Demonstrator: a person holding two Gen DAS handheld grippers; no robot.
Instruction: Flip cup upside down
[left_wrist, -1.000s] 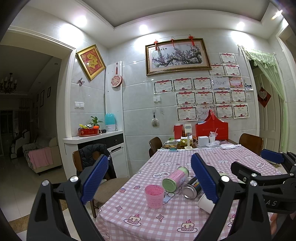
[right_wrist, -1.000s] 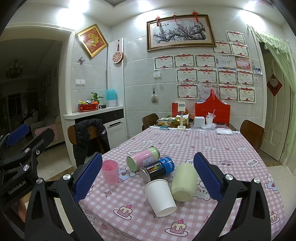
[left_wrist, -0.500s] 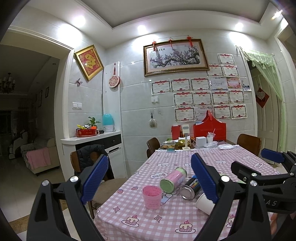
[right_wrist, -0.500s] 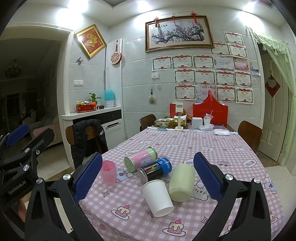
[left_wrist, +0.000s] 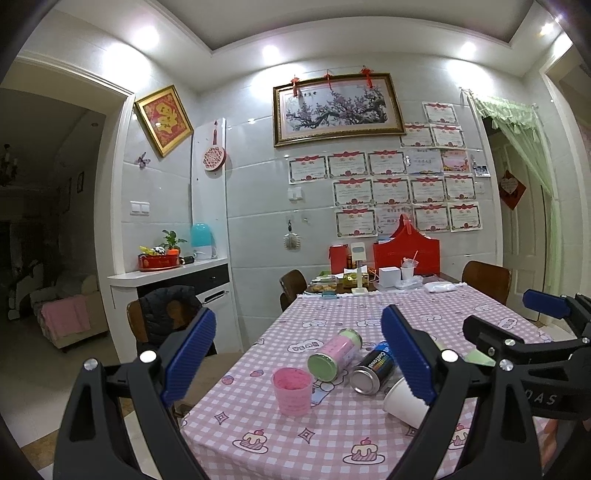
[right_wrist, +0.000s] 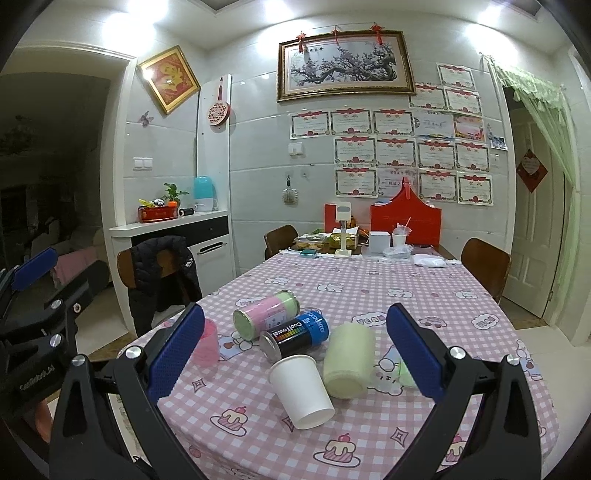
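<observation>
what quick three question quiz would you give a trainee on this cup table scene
1. True or false: the white paper cup stands upright on the pink checked tablecloth.
2. Multiple choice: which item stands upright with its mouth up? A) translucent pink plastic cup B) black and blue labelled can C) pale yellow cylindrical cup
3. Fill in: the left gripper and right gripper both have their jaws ____.

Key: 1 false, it lies on its side, mouth towards the camera. 2 A. 3 open, holding nothing.
</observation>
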